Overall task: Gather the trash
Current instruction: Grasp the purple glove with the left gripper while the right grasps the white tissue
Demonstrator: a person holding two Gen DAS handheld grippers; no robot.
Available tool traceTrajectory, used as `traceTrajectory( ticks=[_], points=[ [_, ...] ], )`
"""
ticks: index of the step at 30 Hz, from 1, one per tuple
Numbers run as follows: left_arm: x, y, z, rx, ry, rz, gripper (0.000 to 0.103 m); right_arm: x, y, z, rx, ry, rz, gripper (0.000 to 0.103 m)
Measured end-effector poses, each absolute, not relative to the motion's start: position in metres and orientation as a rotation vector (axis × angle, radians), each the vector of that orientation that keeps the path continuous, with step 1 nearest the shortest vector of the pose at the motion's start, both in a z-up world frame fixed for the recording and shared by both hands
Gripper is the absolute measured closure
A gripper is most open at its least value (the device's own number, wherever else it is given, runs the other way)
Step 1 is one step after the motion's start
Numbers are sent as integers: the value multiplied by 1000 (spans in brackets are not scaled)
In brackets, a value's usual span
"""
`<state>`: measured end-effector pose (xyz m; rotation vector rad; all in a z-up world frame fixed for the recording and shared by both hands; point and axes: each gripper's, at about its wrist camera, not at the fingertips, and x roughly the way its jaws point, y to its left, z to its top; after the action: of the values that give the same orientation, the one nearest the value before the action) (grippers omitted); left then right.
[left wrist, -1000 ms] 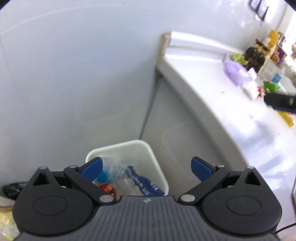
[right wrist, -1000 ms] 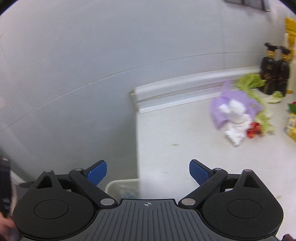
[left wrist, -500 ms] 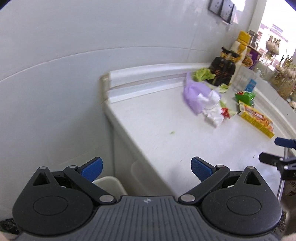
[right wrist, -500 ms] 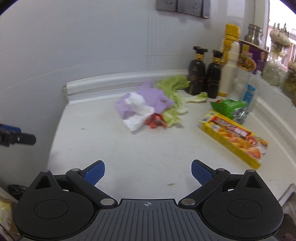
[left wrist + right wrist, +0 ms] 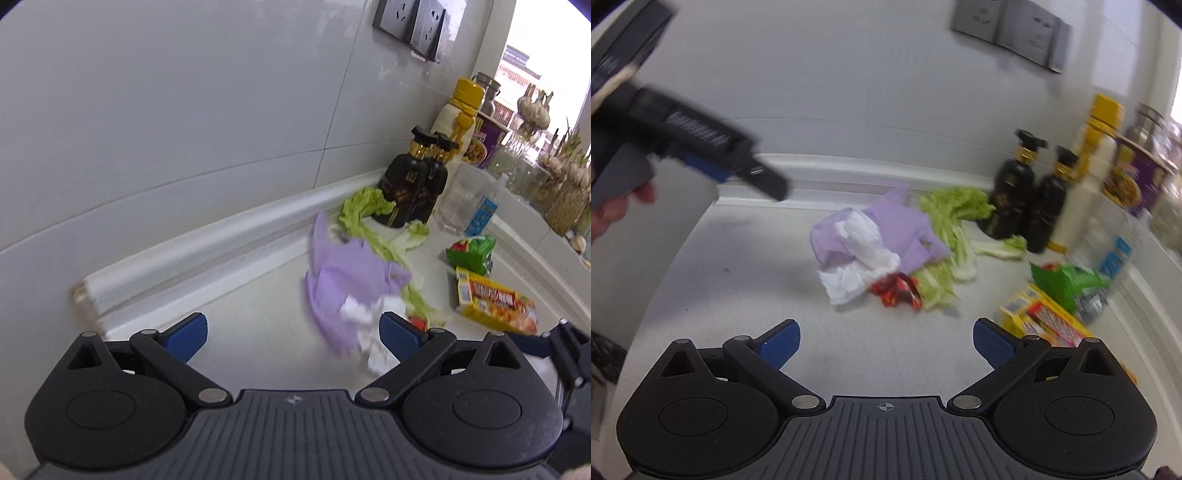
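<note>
Up on the white counter (image 5: 738,288) both grippers hang over the mess with nothing in them. The right gripper (image 5: 886,341) has its blue pads spread wide and empty, pointed at the trash heap. The left gripper (image 5: 293,332) is just as wide open and empty, with its right pad (image 5: 400,338) in front of the heap's near edge in its own view. Seen from the right wrist, the left gripper comes in from the upper left, blurred, with part of a hand (image 5: 617,206) on its handle.

The heap sits mid-counter, near the back wall. A crumpled purple bag (image 5: 905,229) lies on top, with white tissue (image 5: 860,262) bunched against its front. A red wrapper (image 5: 897,291) lies just beside the tissue, touching the cabbage leaves (image 5: 949,236) that spread out from under the bag towards the wall.

Right of the heap, a yellow box (image 5: 1045,317) lies flat near the counter's front, and a green packet (image 5: 1067,280) sits just behind it. Two black bottles (image 5: 1030,199) stand upright against the wall beside the leaves, with a cream bottle (image 5: 1089,173) with a yellow cap next to them. Grey sockets (image 5: 413,26) are set in the wall above.
</note>
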<state>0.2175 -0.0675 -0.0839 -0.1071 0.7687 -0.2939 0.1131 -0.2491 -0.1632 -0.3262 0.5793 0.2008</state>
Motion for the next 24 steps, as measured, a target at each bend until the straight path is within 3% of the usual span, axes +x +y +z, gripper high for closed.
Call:
traceTrajectory(
  ticks=[7, 9, 14, 18, 24],
  points=[
    [260, -79, -93, -186, 820, -358, 25, 151, -224, -173, -490, 566, 302, 4],
    [267, -83, -96, -188, 830, -372, 31, 157, -219, -174, -538, 558, 318, 11],
    [283, -95, -104, -176, 851, -397, 40, 173, -215, -180, -583, 576, 346, 42],
    [294, -102, -110, -161, 869, -406, 46, 180, -216, -184, -579, 583, 349, 53],
    [303, -108, -119, -154, 894, -409, 57, 184, -224, -182, -526, 595, 335, 84]
  ],
)
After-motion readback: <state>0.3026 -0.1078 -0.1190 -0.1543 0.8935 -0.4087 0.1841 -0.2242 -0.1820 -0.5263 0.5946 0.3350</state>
